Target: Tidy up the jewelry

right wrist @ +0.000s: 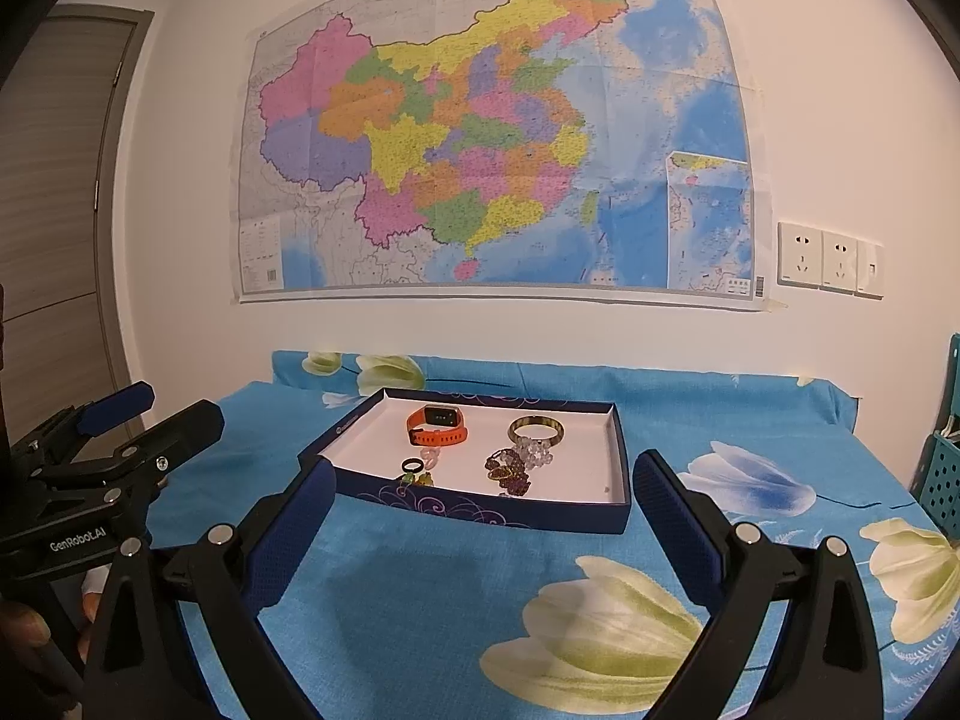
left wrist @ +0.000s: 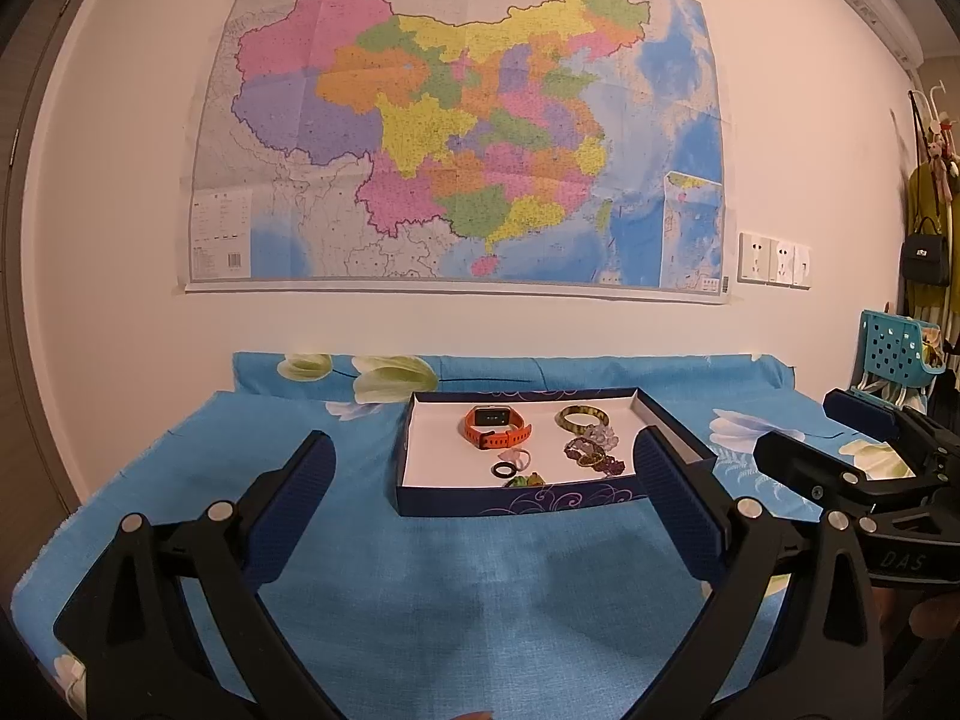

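A shallow navy box [left wrist: 540, 501] with a white floor sits on the blue floral cloth [left wrist: 420, 588], and all the jewelry lies inside it: an orange watch [left wrist: 497, 427] toward the box's back, a greenish bangle [left wrist: 582, 418] beside the watch, a dark beaded bracelet [left wrist: 594, 456] and a black ring [left wrist: 502, 470] nearer the box's front wall. The left gripper [left wrist: 483, 495] and right gripper [right wrist: 483, 501] both hover in front of the box, jaws spread wide and holding nothing.
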Demonstrator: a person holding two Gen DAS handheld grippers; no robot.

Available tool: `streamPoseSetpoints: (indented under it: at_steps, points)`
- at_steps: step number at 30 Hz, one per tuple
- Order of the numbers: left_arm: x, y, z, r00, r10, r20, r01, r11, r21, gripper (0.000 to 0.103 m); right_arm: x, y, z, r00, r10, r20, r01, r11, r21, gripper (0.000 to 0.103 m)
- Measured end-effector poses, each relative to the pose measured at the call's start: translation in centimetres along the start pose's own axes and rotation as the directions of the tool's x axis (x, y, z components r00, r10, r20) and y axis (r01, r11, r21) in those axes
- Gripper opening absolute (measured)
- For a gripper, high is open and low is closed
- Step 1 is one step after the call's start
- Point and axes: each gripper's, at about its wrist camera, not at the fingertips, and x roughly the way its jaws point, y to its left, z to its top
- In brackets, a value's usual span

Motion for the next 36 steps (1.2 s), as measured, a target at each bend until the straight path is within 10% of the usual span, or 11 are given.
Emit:
streamPoseSetpoints:
  at_steps: [36]
  points:
    - [0.23,-0.22,-0.09,1.000,0.001,0.000,-0.001,1.000,0.002,0.098,0.06,-0.17,0.15,1.000,0.001,0.001,-0.001,1.000,0.001,0.096]
